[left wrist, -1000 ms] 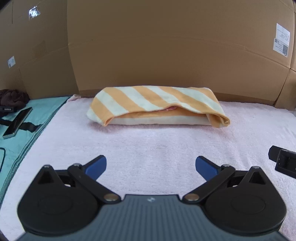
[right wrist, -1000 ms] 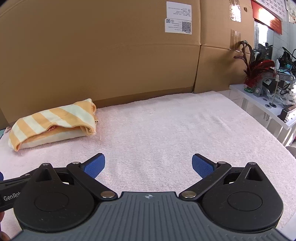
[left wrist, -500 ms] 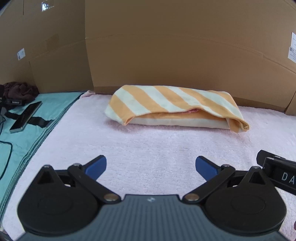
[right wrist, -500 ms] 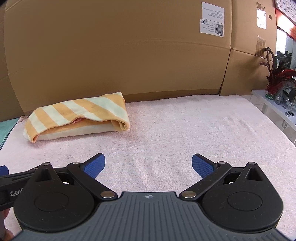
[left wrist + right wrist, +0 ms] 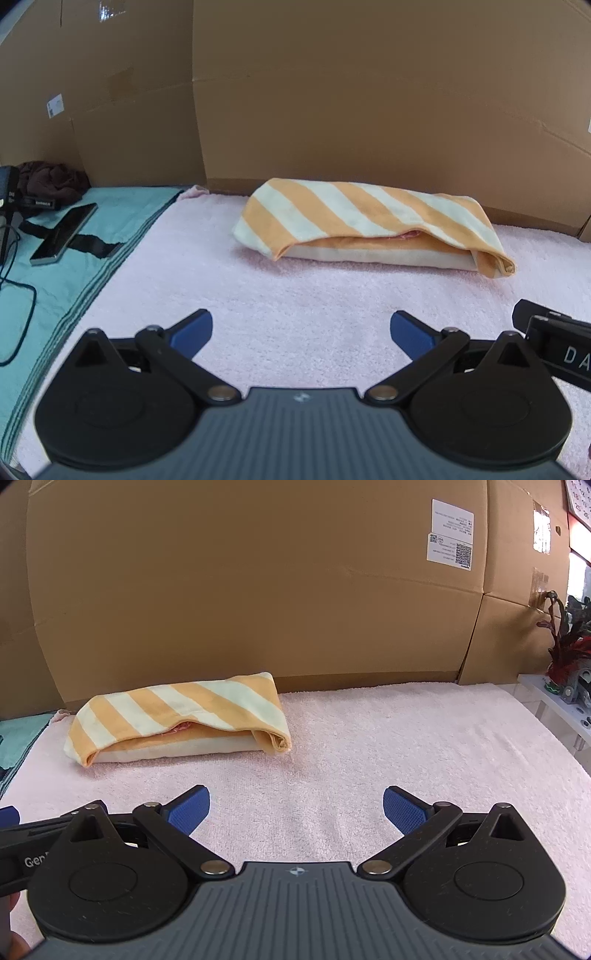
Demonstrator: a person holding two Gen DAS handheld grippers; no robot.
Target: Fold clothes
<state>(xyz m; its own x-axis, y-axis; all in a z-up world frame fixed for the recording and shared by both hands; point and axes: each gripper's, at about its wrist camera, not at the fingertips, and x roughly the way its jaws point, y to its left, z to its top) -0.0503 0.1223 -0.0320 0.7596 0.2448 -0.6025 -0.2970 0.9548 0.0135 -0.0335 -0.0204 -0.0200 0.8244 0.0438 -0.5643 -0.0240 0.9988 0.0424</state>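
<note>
A folded orange-and-cream striped garment (image 5: 373,225) lies on the pink towel surface (image 5: 314,295) close to the cardboard wall; a bit of pink cloth peeks out of its fold. In the right wrist view the same garment (image 5: 177,716) lies at the far left. My left gripper (image 5: 301,328) hovers open over the towel, well short of the garment, nothing between its blue pads. My right gripper (image 5: 295,808) is open too, empty, to the right of the garment. Part of the right gripper's body (image 5: 554,339) shows at the left view's right edge.
Tall cardboard walls (image 5: 258,590) close off the back. A teal cloth (image 5: 55,277) on the left holds a phone (image 5: 64,232), a black strap, a cable and a dark brown bundle (image 5: 51,181). A white side table with a red plant (image 5: 565,657) stands at right.
Both grippers have swung left, so the garment drifts rightward in both views and looks a little nearer. Both stay open and the garment has not moved.
</note>
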